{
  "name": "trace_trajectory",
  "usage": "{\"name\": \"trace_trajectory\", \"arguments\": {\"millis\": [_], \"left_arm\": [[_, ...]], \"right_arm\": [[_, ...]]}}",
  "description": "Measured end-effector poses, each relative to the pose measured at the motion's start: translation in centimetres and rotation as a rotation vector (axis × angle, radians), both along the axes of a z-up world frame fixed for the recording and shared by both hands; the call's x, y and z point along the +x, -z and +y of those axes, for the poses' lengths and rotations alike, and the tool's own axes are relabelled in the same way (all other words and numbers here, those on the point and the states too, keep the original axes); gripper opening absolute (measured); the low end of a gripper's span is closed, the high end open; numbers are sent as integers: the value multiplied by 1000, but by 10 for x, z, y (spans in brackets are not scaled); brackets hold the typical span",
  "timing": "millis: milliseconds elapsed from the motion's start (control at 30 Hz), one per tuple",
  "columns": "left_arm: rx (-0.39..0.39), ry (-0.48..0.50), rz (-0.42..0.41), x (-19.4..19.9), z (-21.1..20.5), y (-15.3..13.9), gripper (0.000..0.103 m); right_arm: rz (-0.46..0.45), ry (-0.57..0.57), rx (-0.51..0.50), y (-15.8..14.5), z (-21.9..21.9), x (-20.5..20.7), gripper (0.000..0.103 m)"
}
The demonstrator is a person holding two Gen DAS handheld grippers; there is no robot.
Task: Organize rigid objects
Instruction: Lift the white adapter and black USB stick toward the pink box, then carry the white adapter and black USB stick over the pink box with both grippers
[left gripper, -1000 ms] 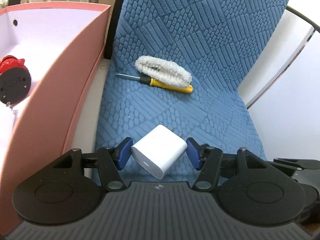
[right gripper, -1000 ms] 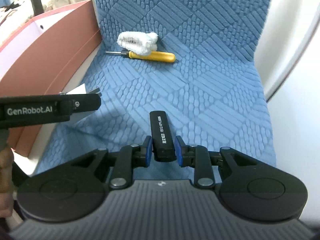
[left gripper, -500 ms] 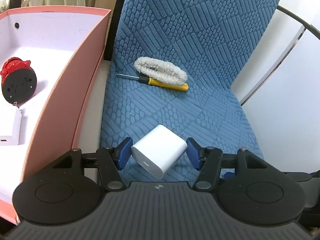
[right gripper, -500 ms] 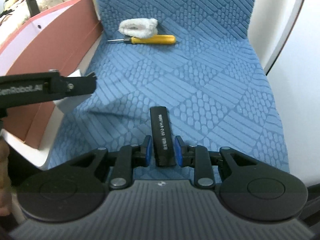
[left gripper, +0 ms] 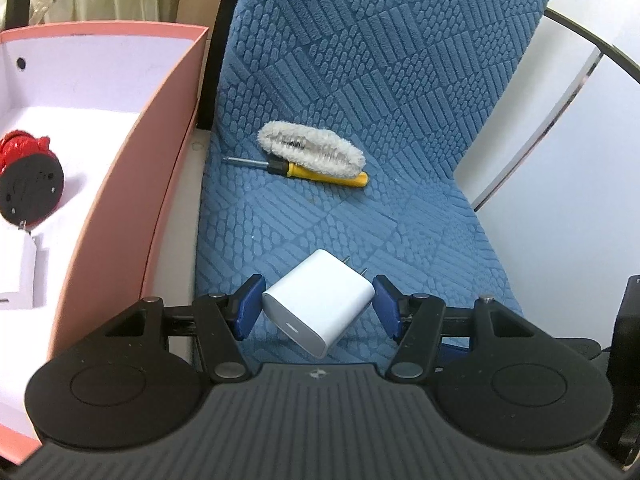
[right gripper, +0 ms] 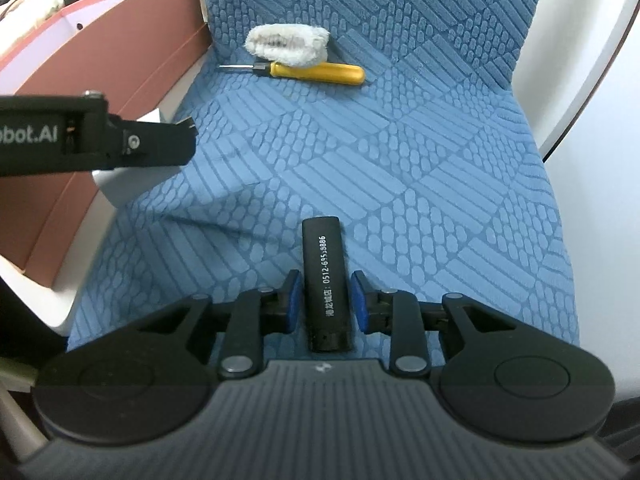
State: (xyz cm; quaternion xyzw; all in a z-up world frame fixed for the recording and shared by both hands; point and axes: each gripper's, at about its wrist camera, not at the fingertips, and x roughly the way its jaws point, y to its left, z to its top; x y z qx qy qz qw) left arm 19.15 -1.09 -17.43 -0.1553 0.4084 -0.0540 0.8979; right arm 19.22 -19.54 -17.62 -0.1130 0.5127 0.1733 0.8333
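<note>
My left gripper (left gripper: 318,307) is shut on a white plug-in charger (left gripper: 320,300), which hangs tilted between the blue pads just above the blue quilted seat (left gripper: 360,80). In the right wrist view that gripper (right gripper: 120,144) reaches in from the left, with the charger (right gripper: 124,184) showing white beneath it. My right gripper (right gripper: 326,300) grips a black bar with white print (right gripper: 324,272), its jaws closing on the bar's sides. A yellow-handled screwdriver (left gripper: 320,170) (right gripper: 316,70) lies at the back of the seat against a fluffy white pad (left gripper: 310,148) (right gripper: 286,44).
A pink box with a white inside (left gripper: 132,184) (right gripper: 100,60) stands left of the seat. It holds a red and black round thing (left gripper: 28,184) and another white charger (left gripper: 18,268). A white wall and a dark curved rail (left gripper: 592,44) border the seat on the right.
Both grippers keep their hold. The right wrist view has drifted a little, so the left gripper sits slightly lower and further right in it. The left wrist view shows a bit more of the box.
</note>
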Motion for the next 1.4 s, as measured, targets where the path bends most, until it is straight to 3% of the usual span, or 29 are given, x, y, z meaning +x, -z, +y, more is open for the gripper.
{"name": "trace_trajectory", "arguments": {"millis": [300, 867, 1400], "left_arm": [[-24, 10, -36, 0, 7, -14, 65], [-42, 18, -121, -3, 27, -61, 65], [-50, -45, -164, -5, 70, -110, 65]], "right_arm": [[-45, 23, 11, -14, 0, -4, 27], [-113, 88, 114, -70, 11, 0, 27], [-195, 42, 193, -132, 45, 11, 27]]}}
